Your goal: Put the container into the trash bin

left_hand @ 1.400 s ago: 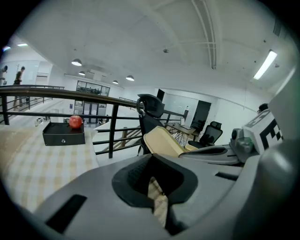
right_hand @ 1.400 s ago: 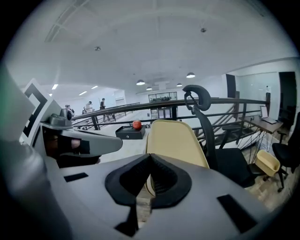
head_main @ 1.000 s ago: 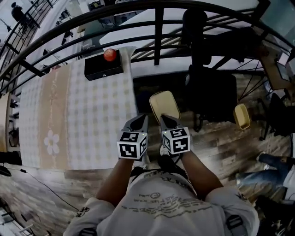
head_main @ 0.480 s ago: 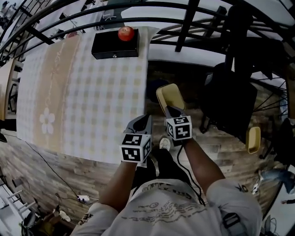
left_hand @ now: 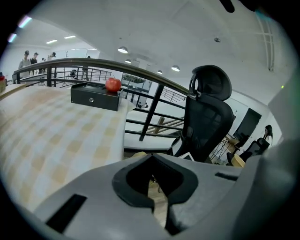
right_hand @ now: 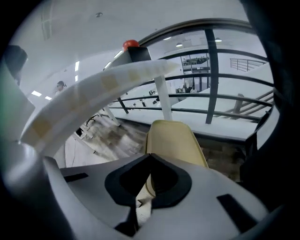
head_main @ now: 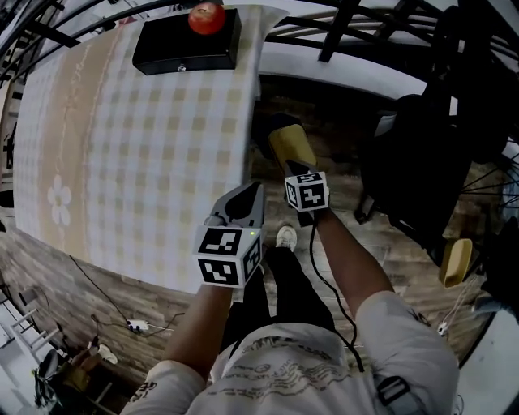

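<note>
A pale yellow oblong container (head_main: pixel 290 146) hangs over the floor just right of the table's edge. My right gripper (head_main: pixel 298 173) is shut on its near rim. In the right gripper view the container (right_hand: pixel 174 139) juts out beyond the shut jaws and tilts upward. Under it, against the table edge, sits a dark rounded shape (head_main: pixel 268 128) that I cannot make out clearly. My left gripper (head_main: pixel 253 191) is held beside the right one over the table's corner, shut with nothing in it. The left gripper (left_hand: pixel 152 165) view shows only floor past its jaws.
A table with a checked cloth (head_main: pixel 122 146) fills the left side. At its far end a black box (head_main: pixel 186 47) carries a red apple (head_main: pixel 207 16). A black office chair (head_main: pixel 418 162) stands to the right, a dark railing (head_main: pixel 357 20) beyond. Another yellow container (head_main: pixel 456 261) lies on the wooden floor.
My right gripper has carried the container forward and lower, beside the table's edge. The left gripper has stayed shut and dropped back toward me. The head view has swung toward the table.
</note>
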Tool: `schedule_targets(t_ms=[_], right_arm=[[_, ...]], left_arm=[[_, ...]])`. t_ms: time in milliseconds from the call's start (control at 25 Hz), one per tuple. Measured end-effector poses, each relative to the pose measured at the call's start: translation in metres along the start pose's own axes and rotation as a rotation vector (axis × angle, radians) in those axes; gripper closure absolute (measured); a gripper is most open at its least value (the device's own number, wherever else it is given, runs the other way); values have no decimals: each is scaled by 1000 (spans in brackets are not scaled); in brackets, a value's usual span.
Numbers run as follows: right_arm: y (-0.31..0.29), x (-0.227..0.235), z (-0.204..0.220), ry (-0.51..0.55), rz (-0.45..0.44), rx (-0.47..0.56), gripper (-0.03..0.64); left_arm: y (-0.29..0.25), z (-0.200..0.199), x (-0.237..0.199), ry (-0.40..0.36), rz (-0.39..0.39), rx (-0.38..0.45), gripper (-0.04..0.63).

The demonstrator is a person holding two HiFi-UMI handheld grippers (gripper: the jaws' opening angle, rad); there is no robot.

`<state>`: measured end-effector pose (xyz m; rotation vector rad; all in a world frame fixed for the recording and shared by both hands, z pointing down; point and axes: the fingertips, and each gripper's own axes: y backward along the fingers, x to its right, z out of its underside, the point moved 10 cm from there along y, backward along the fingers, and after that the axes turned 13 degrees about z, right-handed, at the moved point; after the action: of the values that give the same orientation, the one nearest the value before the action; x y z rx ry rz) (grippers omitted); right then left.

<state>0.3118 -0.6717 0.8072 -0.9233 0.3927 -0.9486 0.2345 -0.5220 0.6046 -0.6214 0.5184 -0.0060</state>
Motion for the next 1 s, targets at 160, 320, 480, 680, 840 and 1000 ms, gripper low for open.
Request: schedule_targets(t_ms=[160,320,480,680,840,1000], right_arm=[[-50,8,9,9,-27,-49,609],[-87,14,12,48,-40,-86,609],[-119,20,18,88,-46,-126,609],[-147,23,15,95,-5,-138,609],[-155,19,9,68,24,-72,477],[-145,17,4,51,57,-34,458]], left_arm=[[-14,0,-3,4,-4,-18,591],[-30,3,4,1,20,-42,591],[-44,6,2,2,32,-51,591],[-47,6,-9,10,11,-44,591],[-46,4,-17,17,0,-36,591],[-43,3,-20,28,0,-32,591]])
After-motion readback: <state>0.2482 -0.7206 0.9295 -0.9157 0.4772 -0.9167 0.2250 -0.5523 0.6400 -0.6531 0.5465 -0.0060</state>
